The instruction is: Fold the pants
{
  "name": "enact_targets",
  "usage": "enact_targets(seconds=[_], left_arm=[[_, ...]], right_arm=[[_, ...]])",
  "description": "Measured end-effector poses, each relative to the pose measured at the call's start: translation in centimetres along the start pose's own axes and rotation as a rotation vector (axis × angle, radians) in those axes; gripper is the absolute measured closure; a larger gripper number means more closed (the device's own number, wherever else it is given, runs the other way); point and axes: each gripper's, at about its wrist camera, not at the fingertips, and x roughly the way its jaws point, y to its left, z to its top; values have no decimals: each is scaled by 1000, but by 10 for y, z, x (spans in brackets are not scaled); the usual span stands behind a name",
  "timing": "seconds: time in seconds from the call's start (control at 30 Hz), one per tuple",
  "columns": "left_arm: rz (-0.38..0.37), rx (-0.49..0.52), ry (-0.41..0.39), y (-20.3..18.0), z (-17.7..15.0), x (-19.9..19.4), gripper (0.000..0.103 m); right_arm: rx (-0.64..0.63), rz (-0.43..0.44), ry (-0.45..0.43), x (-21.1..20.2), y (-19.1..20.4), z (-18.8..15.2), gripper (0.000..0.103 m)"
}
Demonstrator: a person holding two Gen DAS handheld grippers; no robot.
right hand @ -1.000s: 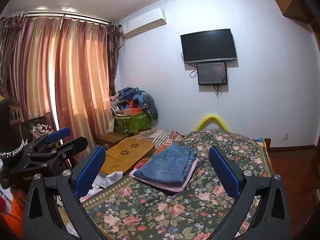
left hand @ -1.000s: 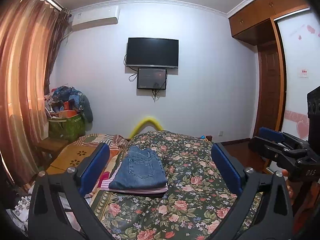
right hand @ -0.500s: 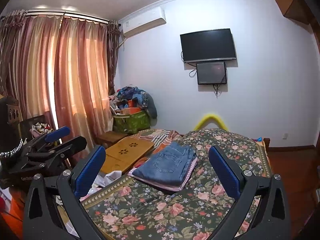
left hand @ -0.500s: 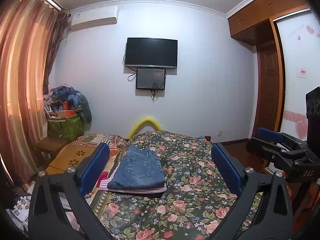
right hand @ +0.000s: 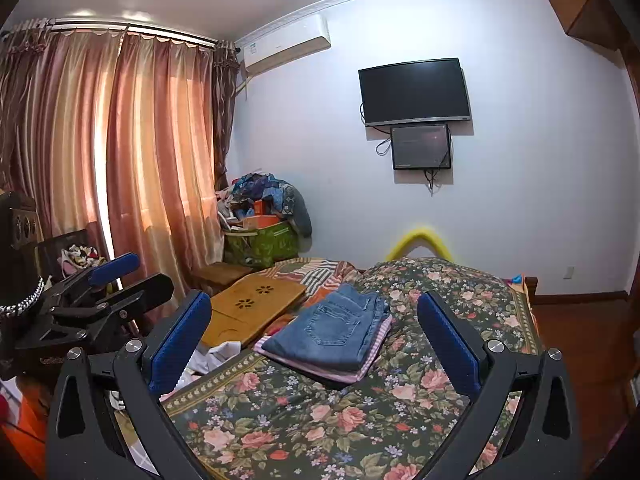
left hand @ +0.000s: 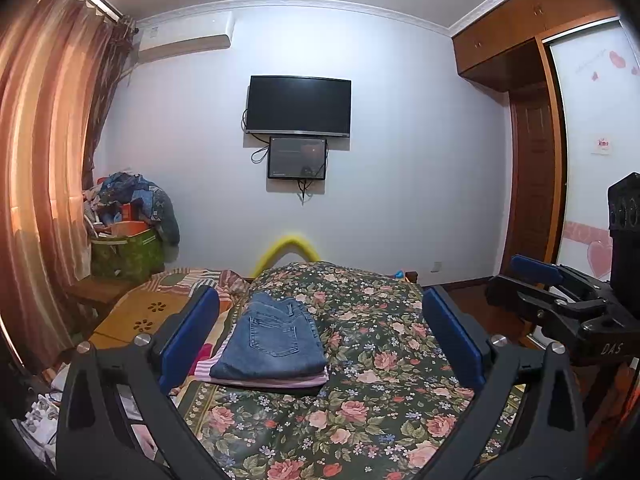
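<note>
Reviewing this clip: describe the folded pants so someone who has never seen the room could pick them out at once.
Start at the bed with the dark floral bedspread below the wall-mounted TV. Near its left edge lies a small stack of folded clothes; the folded jeans are on top. They are blue denim with a back pocket showing, unlike the pink-and-white striped garment beneath them.

Two black hand-held grippers with blue-padded jaws

The left gripper [left hand: 320,336] and right gripper [right hand: 314,338] share black plastic frames with triangular cut-outs, flat blue pads lining the inner jaw faces, and silver screws just behind each pad. Pale "DAS" lettering marks the right gripper's body behind its jaws.
</note>
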Motion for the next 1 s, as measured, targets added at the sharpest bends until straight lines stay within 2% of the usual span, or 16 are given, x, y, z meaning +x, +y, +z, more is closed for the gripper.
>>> enact_targets(seconds=[1.0], left_arm=[[-43, -15, 28, 0, -2, 4, 0]], right_arm=[[10, -20, -9, -1, -3, -1, 0]])
